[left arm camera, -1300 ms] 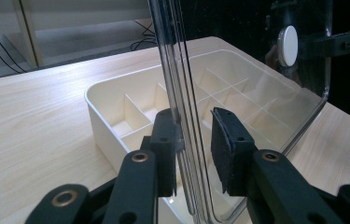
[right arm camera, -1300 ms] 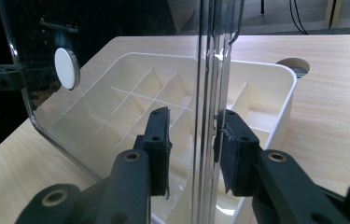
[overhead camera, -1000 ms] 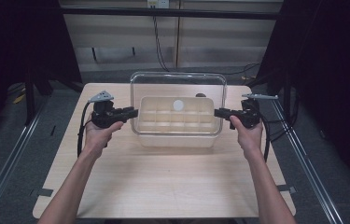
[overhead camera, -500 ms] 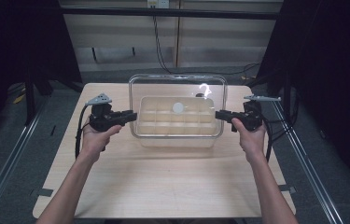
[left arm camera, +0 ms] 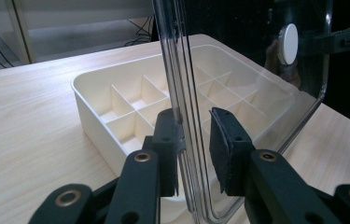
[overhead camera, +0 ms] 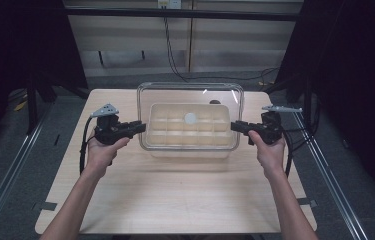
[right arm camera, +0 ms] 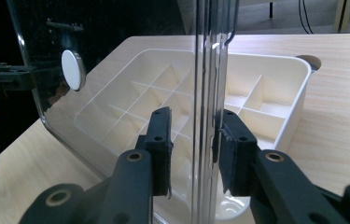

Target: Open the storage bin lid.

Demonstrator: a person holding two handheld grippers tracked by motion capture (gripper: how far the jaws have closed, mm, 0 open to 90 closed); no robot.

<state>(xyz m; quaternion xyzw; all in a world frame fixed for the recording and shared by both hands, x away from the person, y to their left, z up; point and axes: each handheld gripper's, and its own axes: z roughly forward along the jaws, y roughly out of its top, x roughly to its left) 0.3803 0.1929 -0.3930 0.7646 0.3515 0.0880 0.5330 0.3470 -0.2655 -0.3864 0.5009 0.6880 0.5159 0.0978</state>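
Lid: a clear plastic lid [overhead camera: 190, 100] with rounded corners and a white round knob [overhead camera: 190, 118] at its middle is seen in the centre of the high view, held at its two short edges above the tray.
Tray: a cream tray [overhead camera: 159, 111] divided into small compartments is set on the wooden table [overhead camera: 175, 195], under and behind the lid in the centre of the high view.
Left gripper: the left gripper [overhead camera: 140, 128] is seen at centre left of the high view, closed on the lid's left edge.
Right gripper: the right gripper [overhead camera: 236, 126] is seen at centre right of the high view, closed on the lid's right edge.
High view alone: both forearms are shown rising from the bottom edge, and the whole outline of the lid is given.
Left gripper view: the lid's edge [left arm camera: 186, 116] is shown edge-on and upright between the black jaws, with the knob [left arm camera: 288, 43] at upper right and the tray's compartments [left arm camera: 130, 100] behind.
Right gripper view: the lid's ribbed edge [right arm camera: 207, 93] is shown between the jaws, the knob [right arm camera: 72, 69] at upper left, and a round cut-out in the table [right arm camera: 310, 63] behind the tray at right.
Look of the lid: it is transparent and glossy, with reflections across it.
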